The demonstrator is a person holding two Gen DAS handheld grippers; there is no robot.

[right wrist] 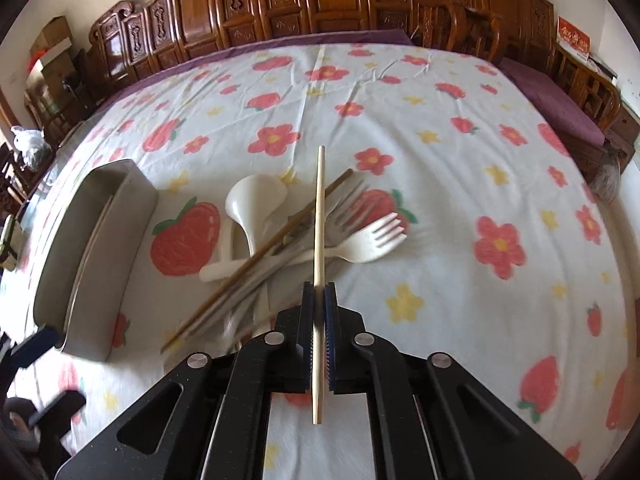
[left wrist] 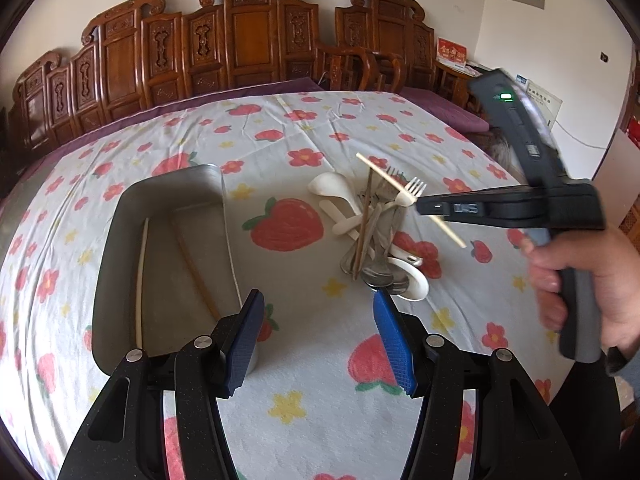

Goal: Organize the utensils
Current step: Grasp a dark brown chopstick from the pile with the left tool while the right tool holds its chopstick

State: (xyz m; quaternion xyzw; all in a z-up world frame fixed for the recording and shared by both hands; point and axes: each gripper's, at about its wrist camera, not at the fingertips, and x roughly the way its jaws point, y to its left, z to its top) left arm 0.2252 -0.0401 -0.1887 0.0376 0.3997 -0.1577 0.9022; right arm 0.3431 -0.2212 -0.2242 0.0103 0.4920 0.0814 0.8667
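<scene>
Right gripper (right wrist: 319, 292) clamped tight on a pale chopstick (right wrist: 319, 240), pinched partway along so both ends stick out: the long end toward the centre of the right wrist frame, the short end back toward the bottom. Gripped mid-shaft likely for balance, so no tipping while carried. Seen from the left wrist view, the same chopstick (left wrist: 400, 190) lifted clear above the heap at centre right, slanting from upper left to lower right, with the right gripper (left wrist: 420, 205) coming in from the right edge.

Left gripper (left wrist: 318, 300) spread wide at the bottom centre, holding nothing, hanging above the flowered bedsheet (left wrist: 304, 128) between the tray and the heap; probably waiting its turn.

Metal tray (left wrist: 105, 264) at left of the left wrist frame, already carrying a pale chopstick (left wrist: 141, 280) and a brown chopstick (left wrist: 198, 272) lying lengthwise, which suggests sorting by kind, chopsticks here.

Heap still on the bed at centre: brown chopstick (right wrist: 256, 258), white spoon (right wrist: 256, 200), white plastic fork (right wrist: 372, 240), metal fork (right wrist: 344, 208), more metal pieces beneath, crossed and tangled. Exact count hard to tell.

Judged stage: early, one piece in the air, most still unsorted. Next move probably a carry leftward to the tray, aligned with the long side to match the two already there.
</scene>
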